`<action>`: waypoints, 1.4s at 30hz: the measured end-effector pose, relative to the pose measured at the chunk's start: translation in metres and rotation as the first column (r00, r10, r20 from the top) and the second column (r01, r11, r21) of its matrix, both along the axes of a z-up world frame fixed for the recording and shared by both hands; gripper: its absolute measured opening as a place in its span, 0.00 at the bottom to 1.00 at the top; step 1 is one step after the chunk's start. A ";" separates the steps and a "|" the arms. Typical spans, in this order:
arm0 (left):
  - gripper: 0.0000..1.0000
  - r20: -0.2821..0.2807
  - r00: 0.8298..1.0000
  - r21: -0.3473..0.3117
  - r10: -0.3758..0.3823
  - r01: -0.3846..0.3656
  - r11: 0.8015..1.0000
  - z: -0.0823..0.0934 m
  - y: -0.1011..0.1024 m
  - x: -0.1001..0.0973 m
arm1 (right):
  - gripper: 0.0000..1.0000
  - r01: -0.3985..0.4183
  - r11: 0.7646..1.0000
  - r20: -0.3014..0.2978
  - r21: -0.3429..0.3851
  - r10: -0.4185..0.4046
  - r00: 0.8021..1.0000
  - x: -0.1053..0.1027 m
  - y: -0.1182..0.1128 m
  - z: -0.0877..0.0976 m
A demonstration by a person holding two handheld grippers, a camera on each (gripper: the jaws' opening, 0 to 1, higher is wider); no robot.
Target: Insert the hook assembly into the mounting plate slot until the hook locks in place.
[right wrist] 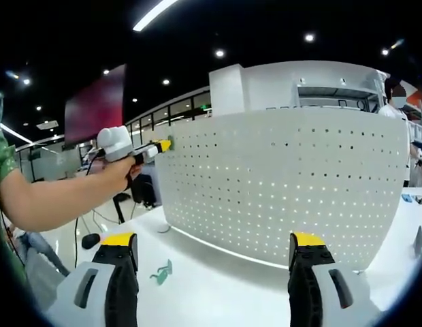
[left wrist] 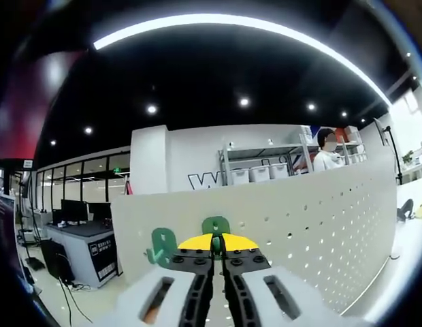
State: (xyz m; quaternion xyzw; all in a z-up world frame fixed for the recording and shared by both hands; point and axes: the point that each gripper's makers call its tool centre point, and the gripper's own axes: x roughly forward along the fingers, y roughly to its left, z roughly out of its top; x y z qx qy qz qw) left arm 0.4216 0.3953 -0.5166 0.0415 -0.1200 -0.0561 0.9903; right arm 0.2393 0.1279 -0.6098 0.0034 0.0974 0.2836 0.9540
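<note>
A green hook (left wrist: 216, 228) is sitting pinched between the pressed-together jaws of the left gripper (left wrist: 216, 255), right at the top edge of the white pegboard (left wrist: 299, 231). The gripper's yellow tips are closing around the hook's base, and the hook's rounded top is standing up just above them. A second green hook (left wrist: 162, 245) is showing just beside the first, at the board's upper edge, outside the jaws.

In the right gripper view, the left gripper (right wrist: 156, 148) is reaching in from the left, held by a person's hand (right wrist: 119, 174), with its yellow tip meeting the upper left corner of the pegboard (right wrist: 279, 184). The board is standing upright on a white table (right wrist: 218, 286), its face covered in rows of small holes. Another green hook (right wrist: 161, 272) is lying flat on the table near the foot of the board.

The right gripper (right wrist: 214, 255) is hovering over the table with its jaws spread wide apart and nothing between them.

A person (left wrist: 327, 153) is standing beyond the board, near some shelves (left wrist: 265, 163).
</note>
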 end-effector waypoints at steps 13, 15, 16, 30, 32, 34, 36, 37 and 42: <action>0.03 0.001 1.000 0.012 0.000 0.000 1.000 0.000 -0.001 0.003 | 0.94 0.005 1.000 -0.004 -0.006 -0.005 1.000 0.000 -0.001 -0.001; 0.03 0.001 1.000 0.019 0.001 -0.001 1.000 0.000 -0.002 0.003 | 0.94 0.003 1.000 -0.004 -0.004 -0.003 1.000 -0.001 -0.001 -0.001; 0.03 0.001 1.000 0.020 0.002 -0.002 1.000 0.000 -0.002 0.003 | 0.94 0.003 1.000 -0.004 -0.005 -0.003 1.000 -0.001 0.000 -0.001; 0.03 -0.019 1.000 0.054 0.018 -0.017 0.998 -0.008 0.004 0.012 | 0.93 0.006 1.000 -0.004 -0.004 -0.006 1.000 0.000 -0.002 -0.002; 0.03 -0.011 1.000 0.052 0.016 -0.016 0.999 -0.008 0.003 0.011 | 0.93 0.003 1.000 -0.003 -0.002 -0.003 1.000 0.000 -0.001 -0.002; 0.03 -0.011 1.000 0.057 0.018 -0.017 0.998 -0.007 0.003 0.010 | 0.93 0.001 1.000 -0.002 -0.002 -0.001 1.000 0.000 0.000 -0.001; 0.03 -0.010 1.000 0.058 0.017 -0.017 0.998 -0.007 0.002 0.010 | 0.93 -0.002 1.000 0.000 -0.004 0.002 1.000 0.000 0.000 -0.001; 0.03 -0.009 1.000 0.058 0.017 -0.017 0.998 -0.007 0.002 0.009 | 0.93 -0.002 1.000 0.000 -0.003 0.002 1.000 0.000 0.000 -0.001; 0.04 -0.021 1.000 0.044 0.012 -0.011 0.999 -0.006 0.001 0.007 | 0.93 -0.003 1.000 0.004 -0.005 0.003 1.000 -0.001 0.000 0.001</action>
